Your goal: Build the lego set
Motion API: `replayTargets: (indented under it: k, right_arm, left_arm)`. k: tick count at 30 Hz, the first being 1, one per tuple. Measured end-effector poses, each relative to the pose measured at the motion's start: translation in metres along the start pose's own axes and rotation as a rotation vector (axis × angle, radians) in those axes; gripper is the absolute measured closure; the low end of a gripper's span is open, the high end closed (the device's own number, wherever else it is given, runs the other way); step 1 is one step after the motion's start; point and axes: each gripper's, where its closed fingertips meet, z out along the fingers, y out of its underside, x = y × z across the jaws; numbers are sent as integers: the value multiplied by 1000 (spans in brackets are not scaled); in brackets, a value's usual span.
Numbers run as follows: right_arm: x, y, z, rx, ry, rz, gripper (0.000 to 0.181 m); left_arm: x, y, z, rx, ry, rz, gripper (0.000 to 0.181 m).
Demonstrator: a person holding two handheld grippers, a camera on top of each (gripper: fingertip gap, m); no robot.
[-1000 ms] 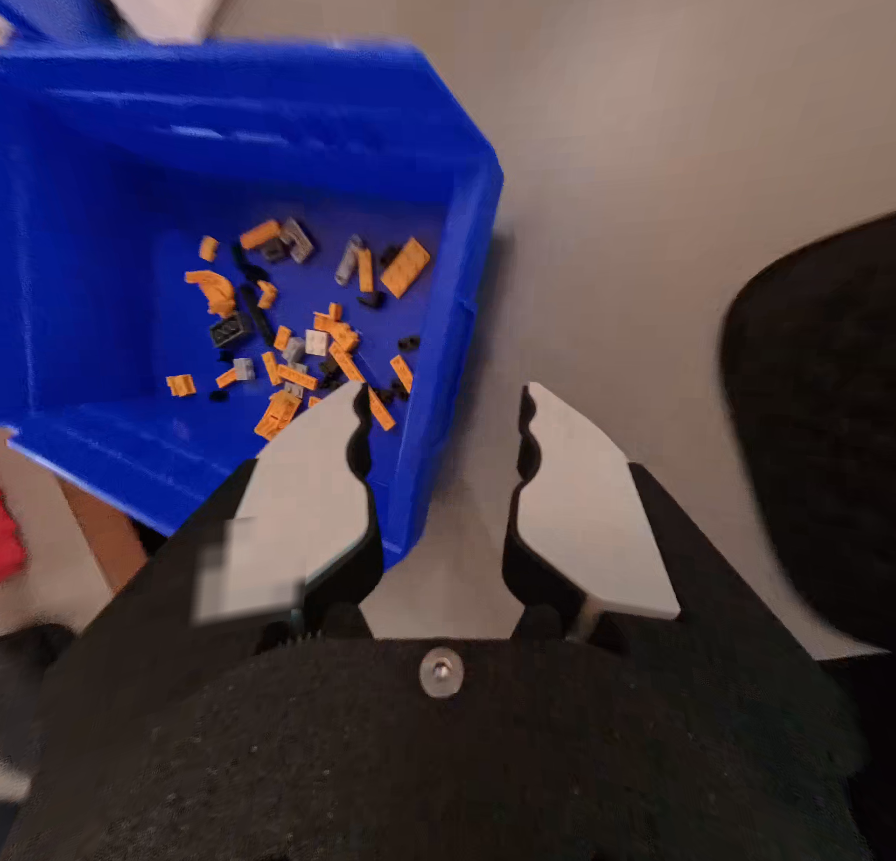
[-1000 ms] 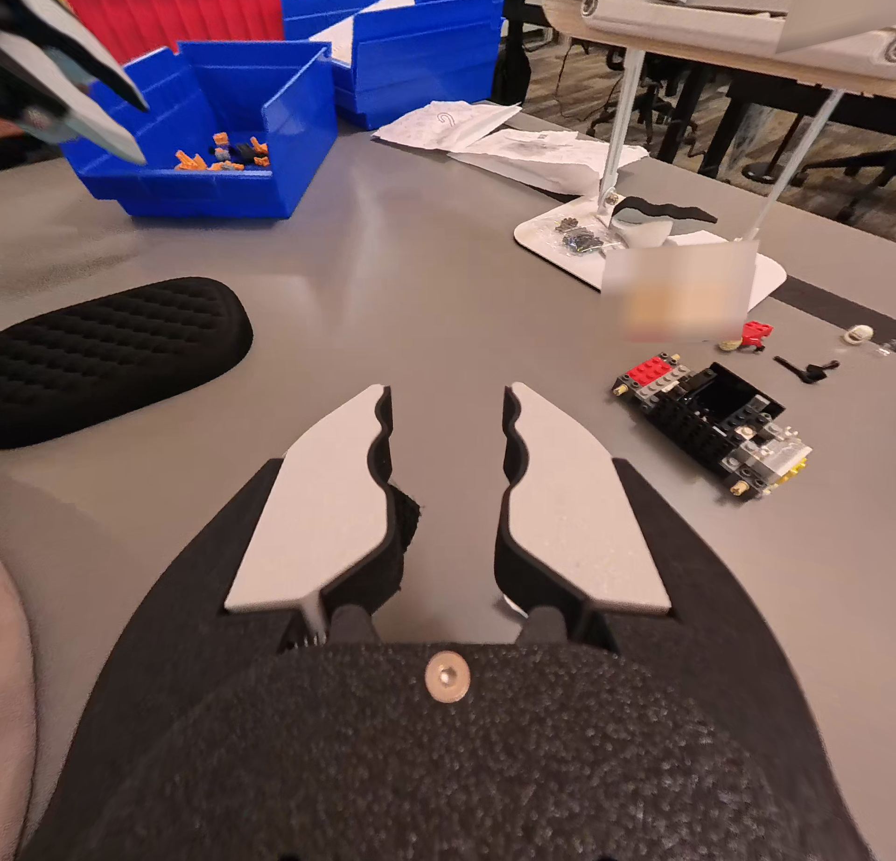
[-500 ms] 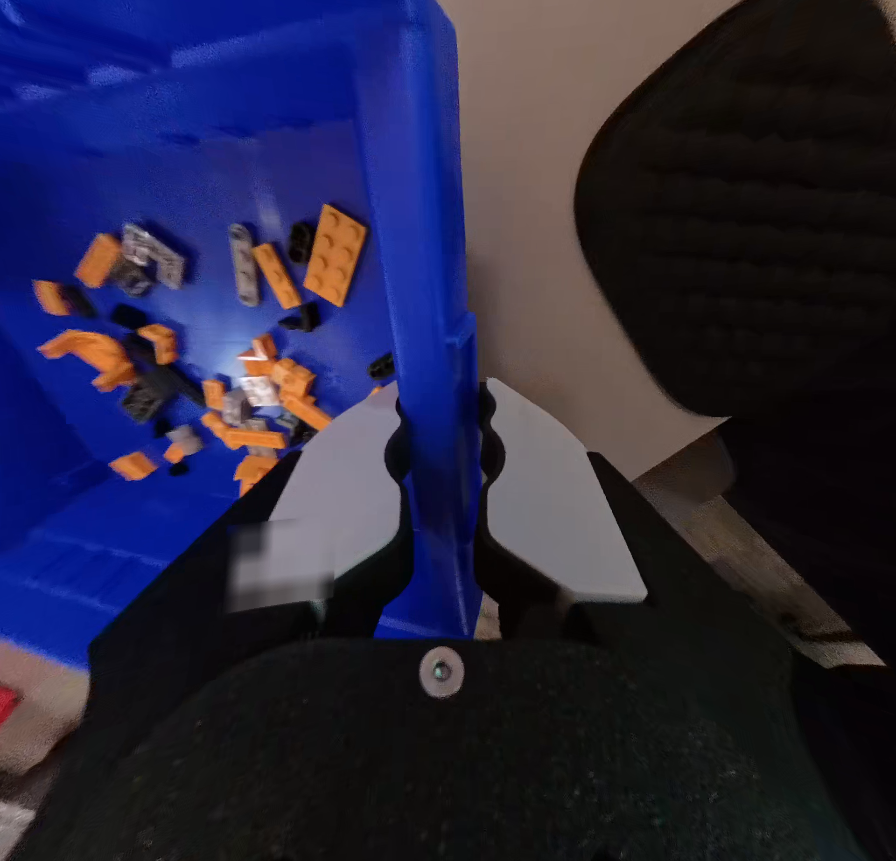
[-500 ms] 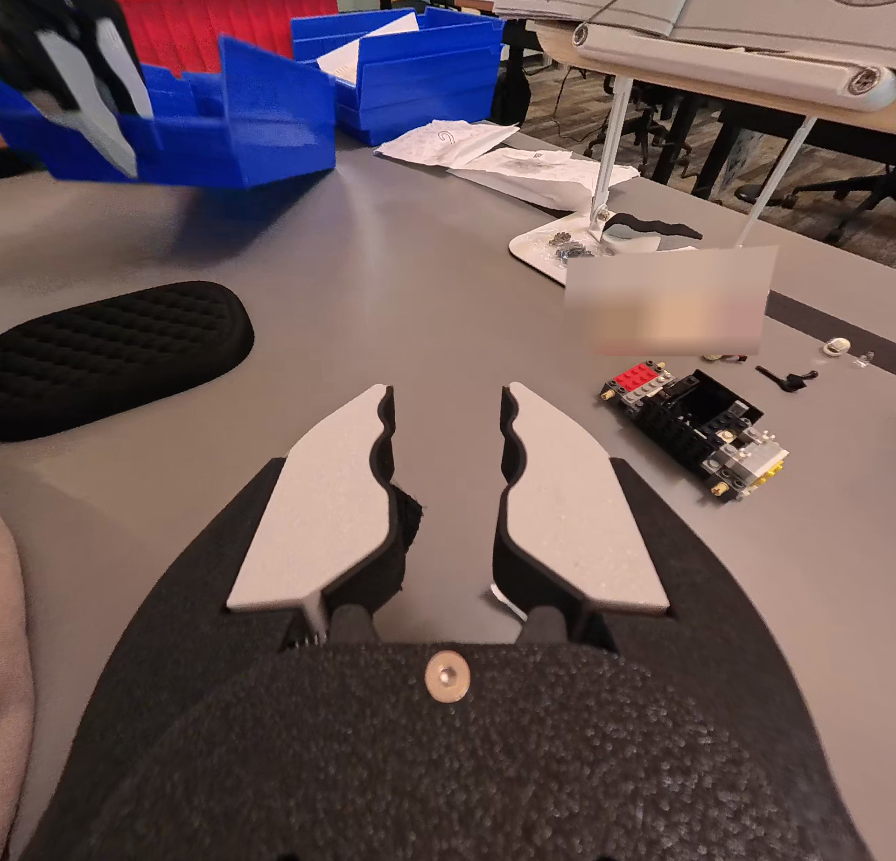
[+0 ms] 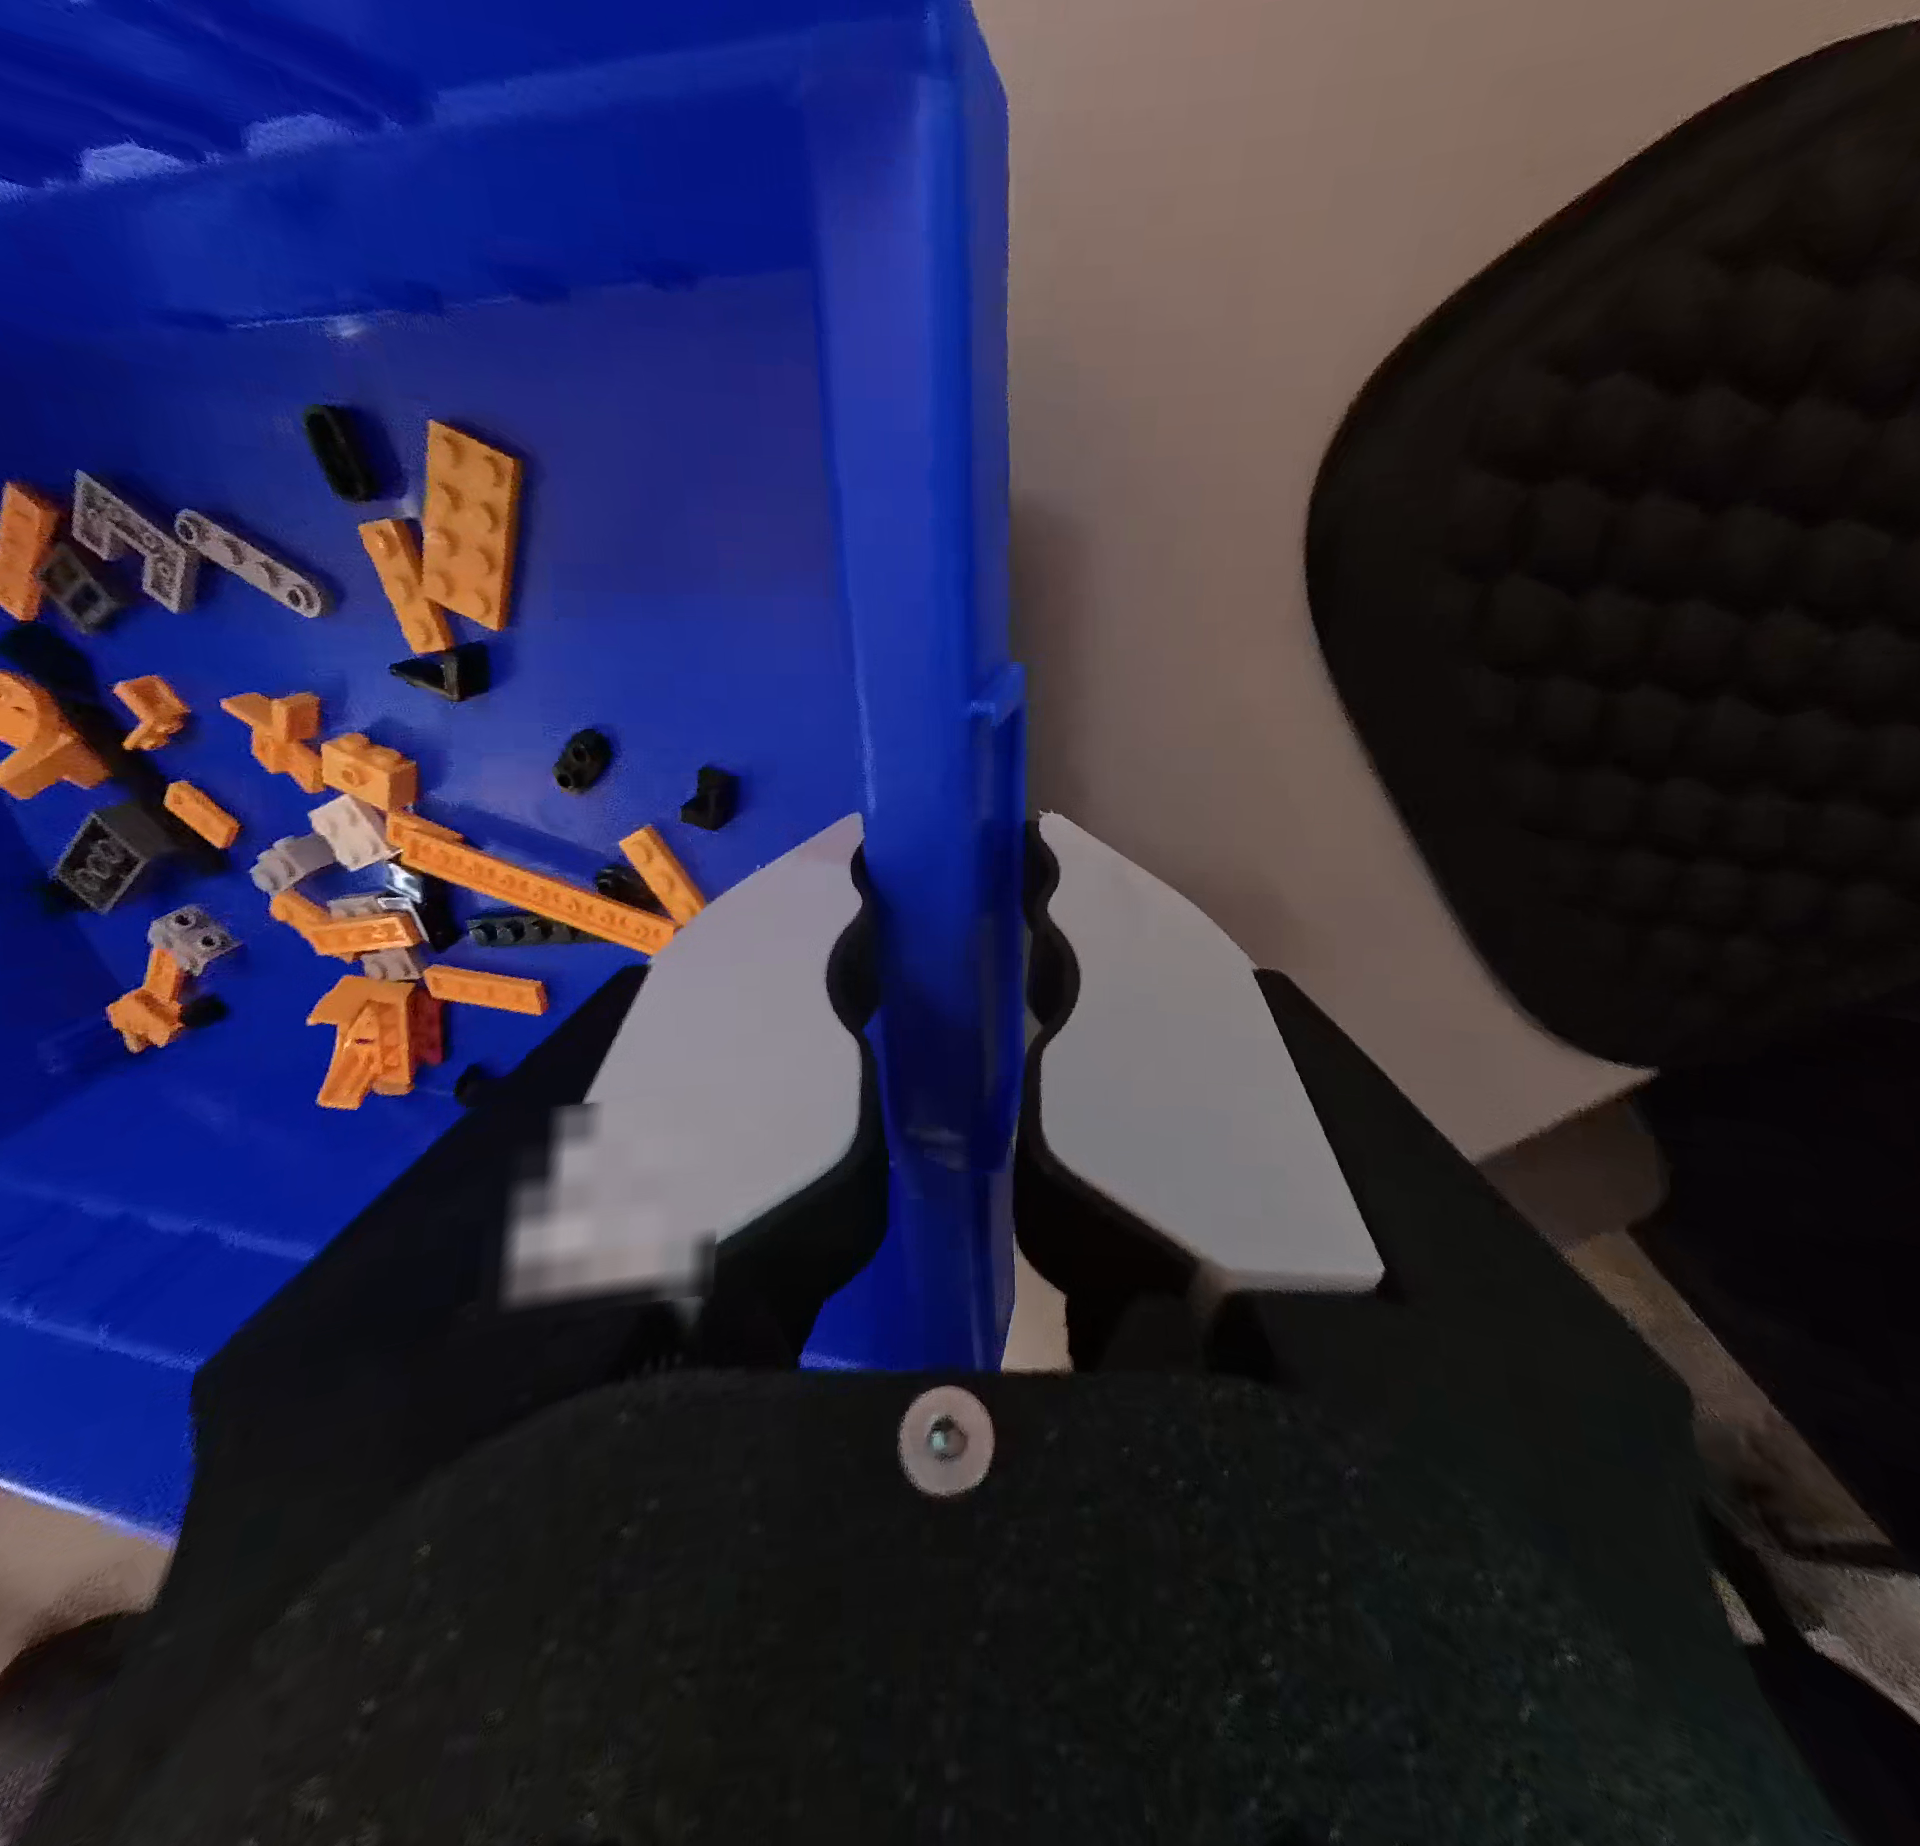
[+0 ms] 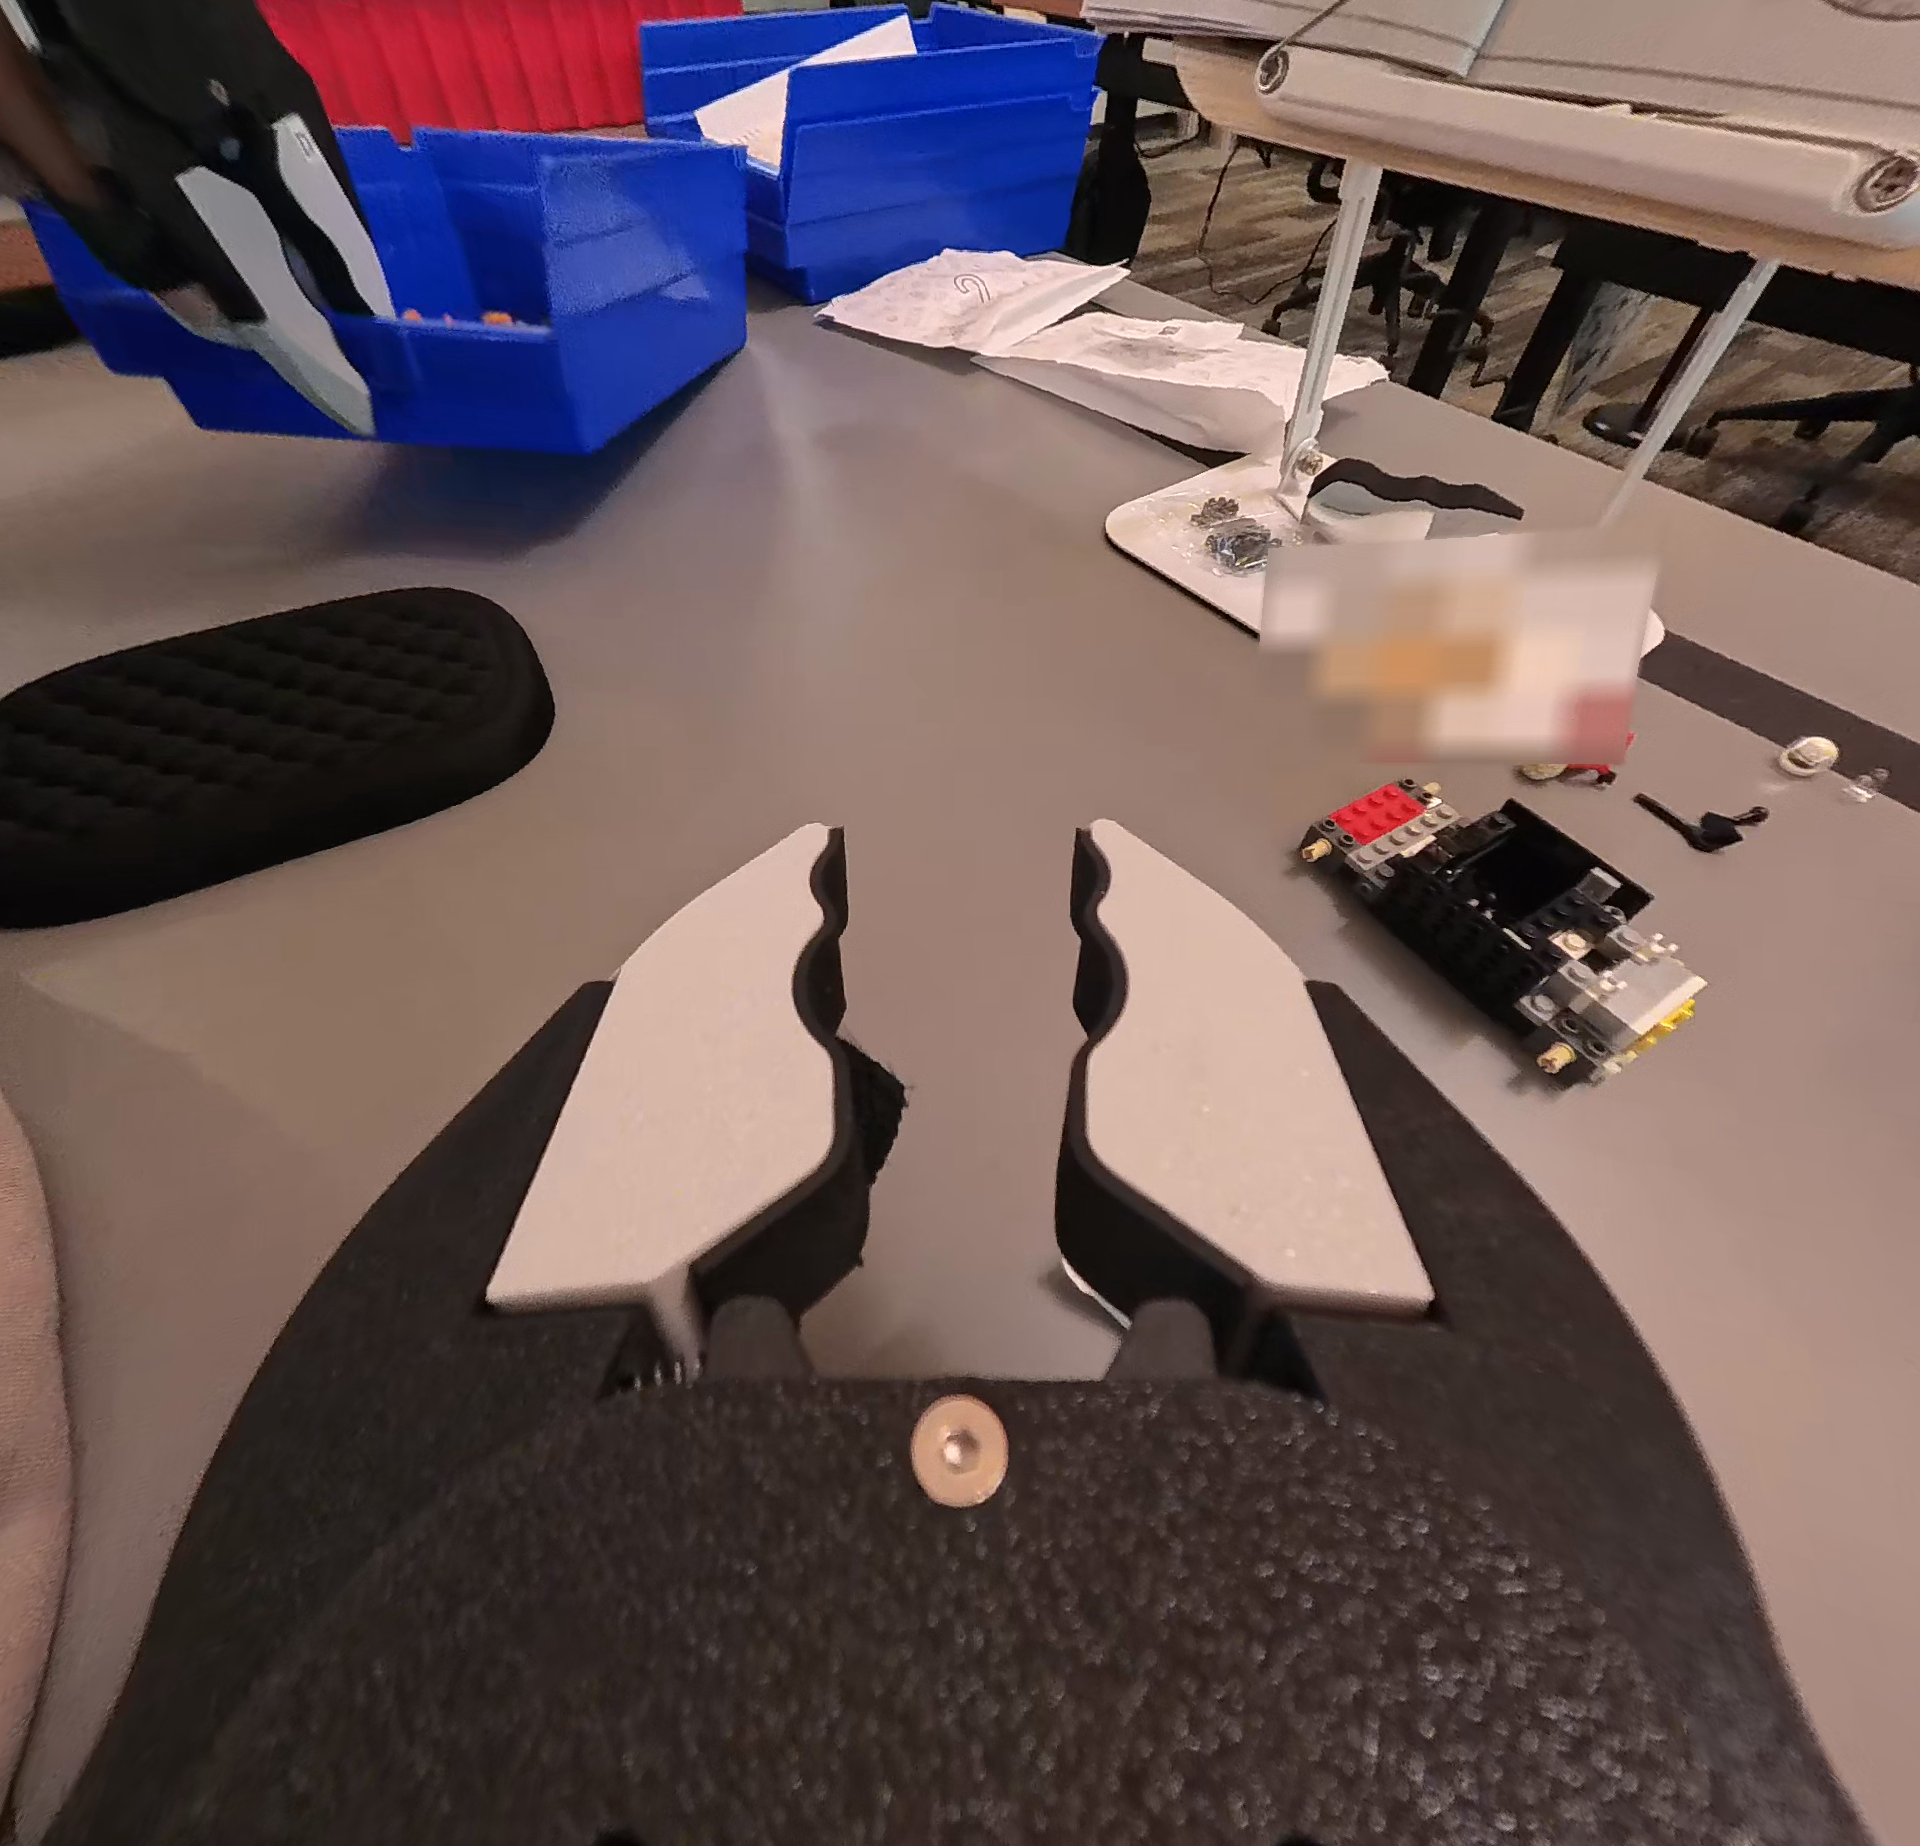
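One part-built lego car [image 6: 1501, 939] lies flat on the grey desk [image 6: 935, 591], its long axis slanting away leftward, red end farthest. Left of it the right tool [image 6: 958, 851] hovers agape, empty. Far left, the left tool [image 5: 948, 840] clamps the blue bin's [image 5: 644, 362] side wall, loose bricks [image 5: 473, 539] inside.

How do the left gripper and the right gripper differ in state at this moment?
The left gripper is shut on the side wall of the blue plastic bin of loose bricks; the right gripper is open and holds nothing. The left one reaches over the bin, the right one above bare grey table. Both have grey fingers.
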Motion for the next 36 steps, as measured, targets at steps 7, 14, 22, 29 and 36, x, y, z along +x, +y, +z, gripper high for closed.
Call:
replayTargets:
  k: [7, 14, 22, 29, 36]
  right_arm:
    - [0, 0, 0, 2, -5, 8, 140]
    - [-1, 2, 2, -2, -7, 7, 140]
    - [10, 5, 4, -32, 52, 0, 139]
    - [48, 10, -5, -89, 199, 10, 138]
    - [92, 30, -26, -221, 342, 42, 130]
  left_arm:
    - [-12, 2, 38, 65, -133, -33, 156]
    - [-32, -4, 29, 189, -335, -80, 138]
    - [27, -114, -24, 679, -393, -45, 139]
    - [81, -237, -75, 1131, -182, -96, 154]
    - [72, -271, -55, 1282, -148, -77, 160]
